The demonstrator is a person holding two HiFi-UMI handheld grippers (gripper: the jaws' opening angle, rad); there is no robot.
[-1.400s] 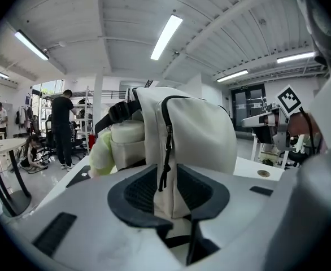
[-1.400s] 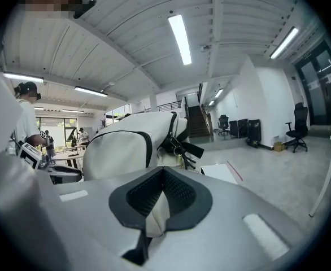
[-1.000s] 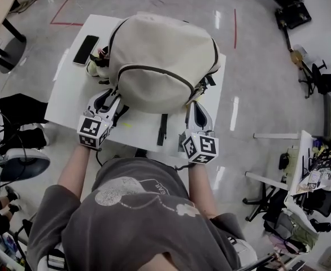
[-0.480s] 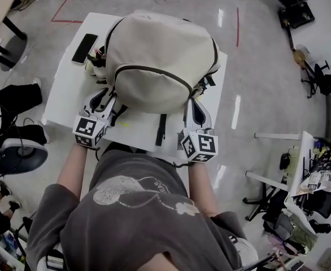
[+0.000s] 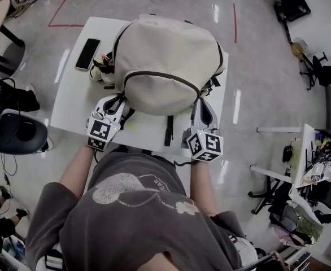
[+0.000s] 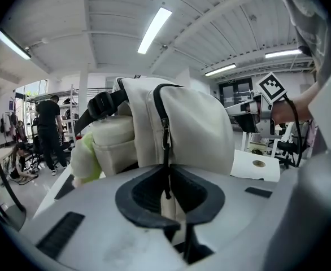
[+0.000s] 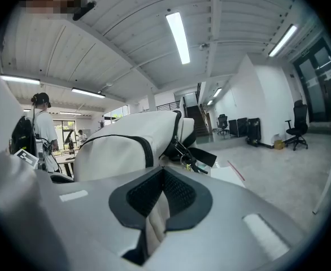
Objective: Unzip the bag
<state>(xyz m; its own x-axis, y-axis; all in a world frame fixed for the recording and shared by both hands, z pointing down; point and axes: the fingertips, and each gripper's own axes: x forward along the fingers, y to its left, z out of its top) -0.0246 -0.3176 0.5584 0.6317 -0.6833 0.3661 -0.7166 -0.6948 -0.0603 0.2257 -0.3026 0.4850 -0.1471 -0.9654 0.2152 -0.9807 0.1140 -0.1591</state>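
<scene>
**Both jaws pinching cream backpack fabric at the near edge of the table**

A rounded, cream canvas backpack [image 5: 165,61] is lying across the middle of a white rectangular table [image 5: 75,103], filling the upper centre of the head view. A dark zipper track [image 5: 162,77] is curving in an arc across its domed front panel.

The left gripper [image 5: 116,101] is reaching in at the lower left of the bag. In its own view the jaws are standing narrow, their dark ribbed pads pressing on a fold of the cream fabric. A black zipper line is running straight down the bag toward them, and the metal slider [image 6: 165,137] is sitting just above the pads, with its thin pull hanging into the gap.

The right gripper [image 5: 203,107] is meeting the bag at its lower right corner. Its jaws are also narrow and nipping a fold of the same pale cloth, beside a black toothed zipper edge.

A flat black webbing strap [image 5: 168,130] is trailing from under the bag toward the bottom edge of the table, between the two grippers. A soft, pale yellow-green object [image 5: 96,71] is touching the bag at its left side. A glossy black smartphone [image 5: 87,53] is lying flat just to its upper left.

A dark rounded office chair [image 5: 16,134] is standing at the left of the frame on the shiny grey floor.
</scene>
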